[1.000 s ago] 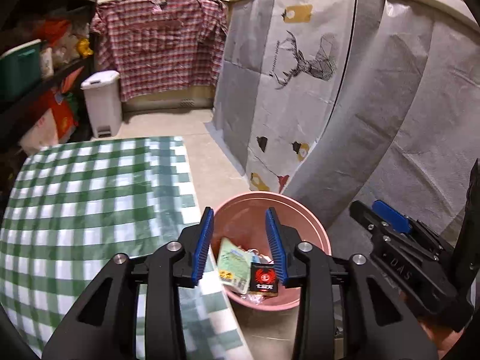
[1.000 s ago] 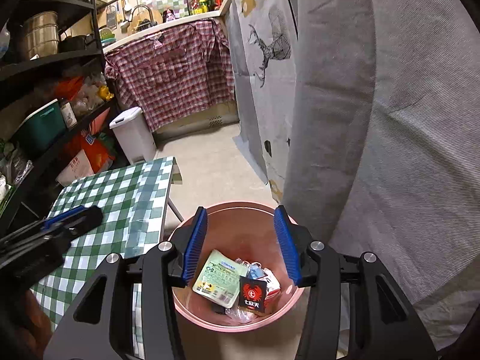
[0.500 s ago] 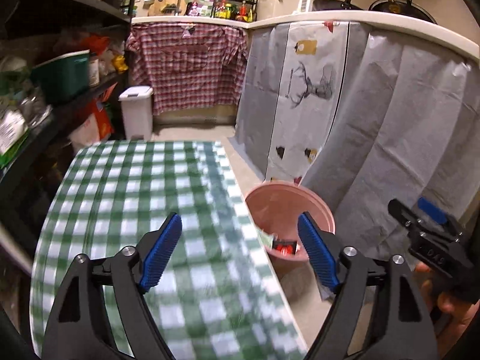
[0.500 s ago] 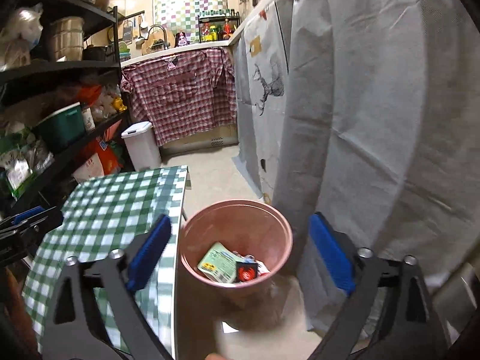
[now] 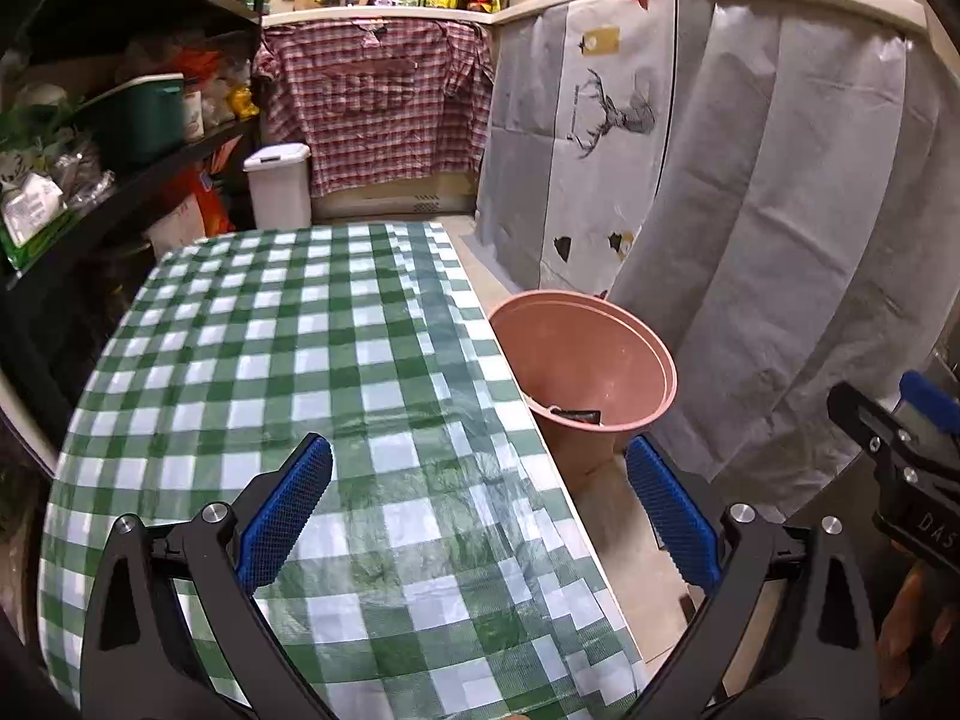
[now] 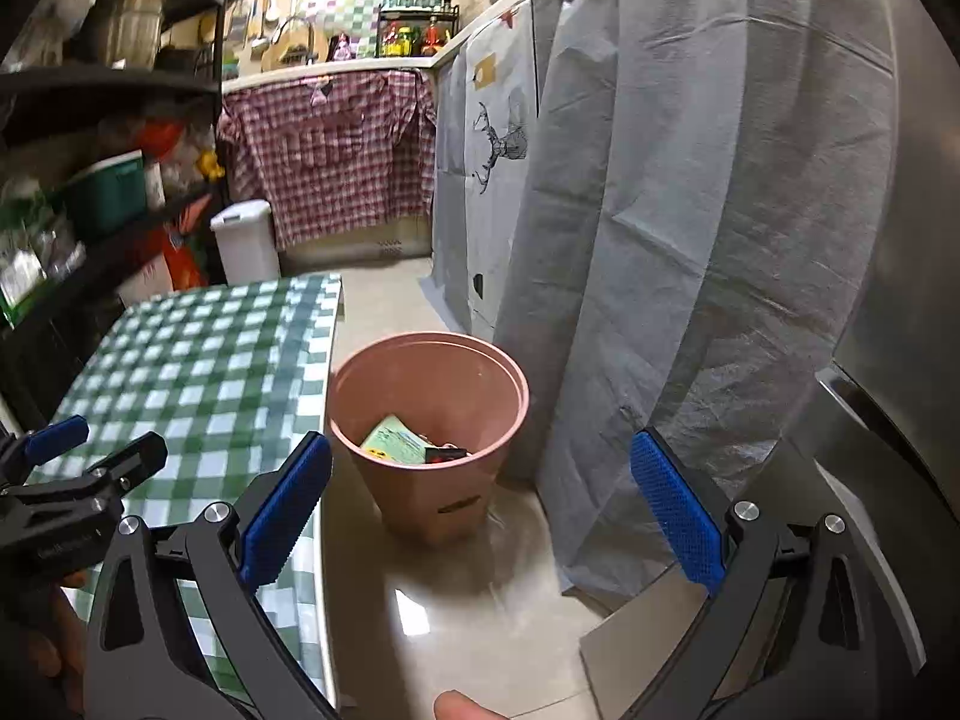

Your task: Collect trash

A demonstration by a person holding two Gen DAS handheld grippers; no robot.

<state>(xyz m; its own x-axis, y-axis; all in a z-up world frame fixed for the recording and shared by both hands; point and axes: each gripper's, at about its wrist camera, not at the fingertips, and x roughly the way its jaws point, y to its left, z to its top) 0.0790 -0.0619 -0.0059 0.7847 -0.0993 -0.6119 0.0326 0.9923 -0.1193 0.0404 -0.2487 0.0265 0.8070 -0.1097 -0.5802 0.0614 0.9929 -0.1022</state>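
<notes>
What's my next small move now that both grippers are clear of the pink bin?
Probably sweep both cameras over the green checked table for leftover trash: the left gripper and right gripper are open and empty, and the wrappers already lie in the pink bin.

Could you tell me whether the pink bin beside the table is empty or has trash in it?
It has trash in it: the pink bin stands upright on the floor, with a green packet and a dark wrapper at the bottom.

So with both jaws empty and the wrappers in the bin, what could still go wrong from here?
1. The pink bin stands on the floor close against the table edge; a low sweep by the right gripper might knock it over.
2. The grey curtain hangs right beside the bin, so wide-open jaws could snag it.
</notes>
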